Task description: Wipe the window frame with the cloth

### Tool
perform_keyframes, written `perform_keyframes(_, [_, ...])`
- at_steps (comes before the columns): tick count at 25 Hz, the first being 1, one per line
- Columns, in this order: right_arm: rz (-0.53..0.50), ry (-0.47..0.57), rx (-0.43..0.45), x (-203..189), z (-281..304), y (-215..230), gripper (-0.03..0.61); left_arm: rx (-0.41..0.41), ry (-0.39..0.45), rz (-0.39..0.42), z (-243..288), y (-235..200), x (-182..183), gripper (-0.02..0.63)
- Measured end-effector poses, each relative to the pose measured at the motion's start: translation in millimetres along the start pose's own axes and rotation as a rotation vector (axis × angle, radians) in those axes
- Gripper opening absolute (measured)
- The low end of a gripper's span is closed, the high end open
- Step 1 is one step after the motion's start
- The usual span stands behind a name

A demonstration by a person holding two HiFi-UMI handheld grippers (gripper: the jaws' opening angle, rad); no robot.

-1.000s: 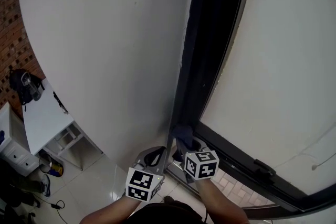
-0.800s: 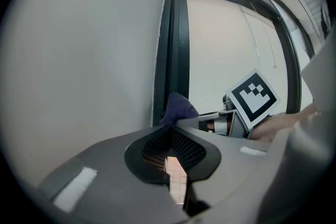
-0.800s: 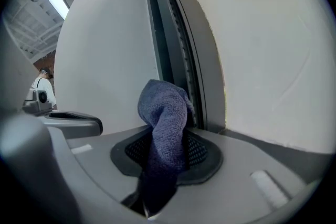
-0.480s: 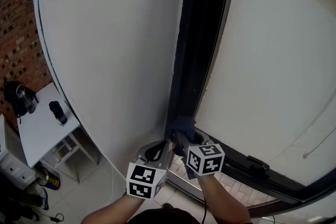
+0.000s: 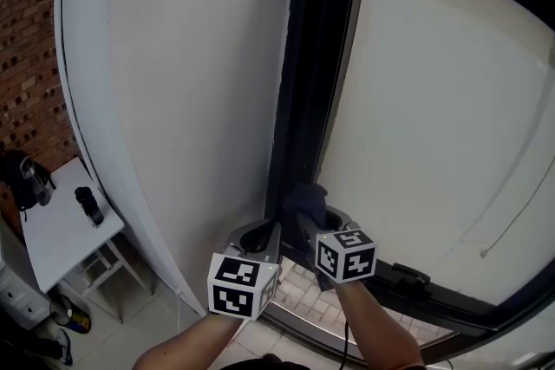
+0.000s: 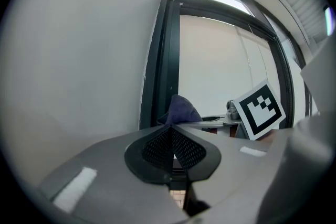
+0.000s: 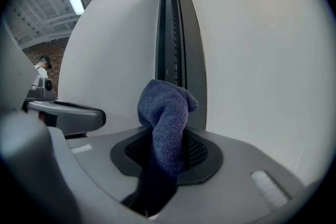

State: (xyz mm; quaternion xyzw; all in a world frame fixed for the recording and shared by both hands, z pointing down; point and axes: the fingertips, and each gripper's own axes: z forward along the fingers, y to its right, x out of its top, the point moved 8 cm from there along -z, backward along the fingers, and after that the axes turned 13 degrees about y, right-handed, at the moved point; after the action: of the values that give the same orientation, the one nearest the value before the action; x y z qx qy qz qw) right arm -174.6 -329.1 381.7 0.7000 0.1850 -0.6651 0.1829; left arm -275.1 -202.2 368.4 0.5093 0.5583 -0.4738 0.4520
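- the right gripper point(image 7: 167, 153) pinches the blue cloth point(image 7: 165, 113), low on the dark window frame point(image 5: 305, 74).
- the left gripper point(image 6: 172, 148) is closed on nothing.
- press the cloth flat and slide slowly.

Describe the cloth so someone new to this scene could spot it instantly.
Find the dark vertical window frame between the white wall and the pale pane. Near its foot, the right gripper is shut on the cloth: the only soft, blue-grey thing there.
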Motion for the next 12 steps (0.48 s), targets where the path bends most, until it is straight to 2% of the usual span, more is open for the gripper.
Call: perform_keyframes(12, [-0.097,0.072,0.022,71.6,7.4,0.2,0.118,-0.062,0.093,-0.028,17.3,13.6,59.2,-0.006])
